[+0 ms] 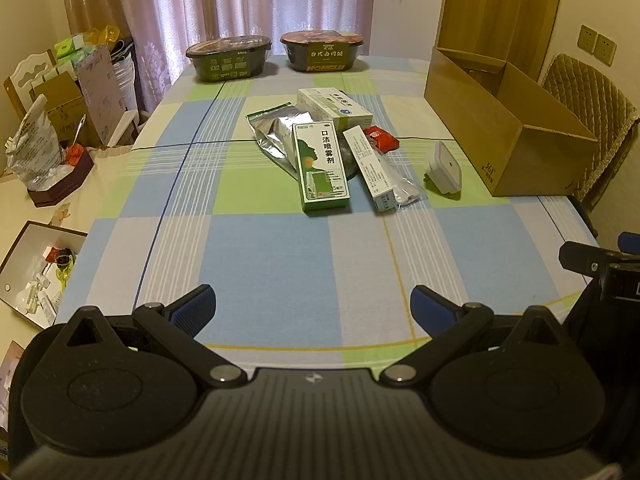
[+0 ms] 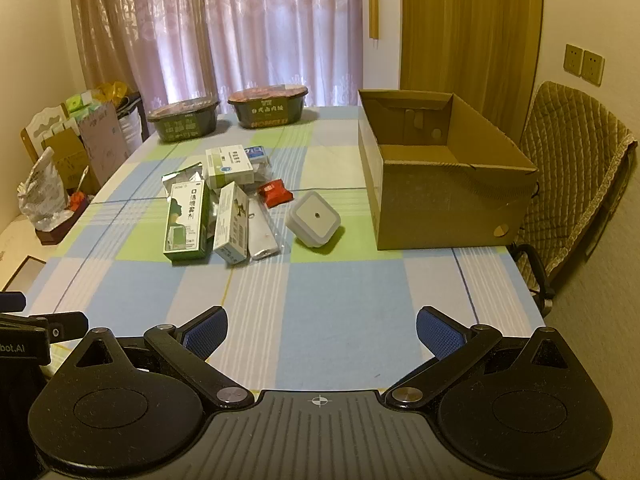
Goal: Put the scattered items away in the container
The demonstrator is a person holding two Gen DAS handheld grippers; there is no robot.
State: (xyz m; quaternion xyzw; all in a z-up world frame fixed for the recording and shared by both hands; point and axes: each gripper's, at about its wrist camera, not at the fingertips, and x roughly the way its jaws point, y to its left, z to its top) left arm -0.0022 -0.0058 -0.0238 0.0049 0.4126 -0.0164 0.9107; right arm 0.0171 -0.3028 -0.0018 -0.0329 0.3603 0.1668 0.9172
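Observation:
A heap of small items lies mid-table: a green spray box (image 1: 322, 168) (image 2: 186, 220), a white-green carton (image 1: 334, 106) (image 2: 229, 166), a slim white box (image 1: 370, 168) (image 2: 232, 222), a silver foil pouch (image 1: 274, 130) (image 2: 182, 178), a red packet (image 1: 380, 138) (image 2: 275, 193), a clear-wrapped stick (image 2: 262, 230) and a white square plug-in device (image 1: 444, 168) (image 2: 314, 220). An open cardboard box (image 1: 504, 128) (image 2: 440, 176) stands to their right, and its floor looks bare. My left gripper (image 1: 313, 306) and right gripper (image 2: 322, 330) hover open over the near table edge, both holding nothing.
Two dark instant-meal bowls (image 1: 230, 58) (image 1: 322, 51) sit at the table's far edge before curtains. A quilted chair (image 2: 572, 168) stands right of the cardboard box. Cluttered boxes and bags (image 1: 52, 152) fill the side table at left. The checked tablecloth (image 2: 340, 300) spreads bare between grippers and heap.

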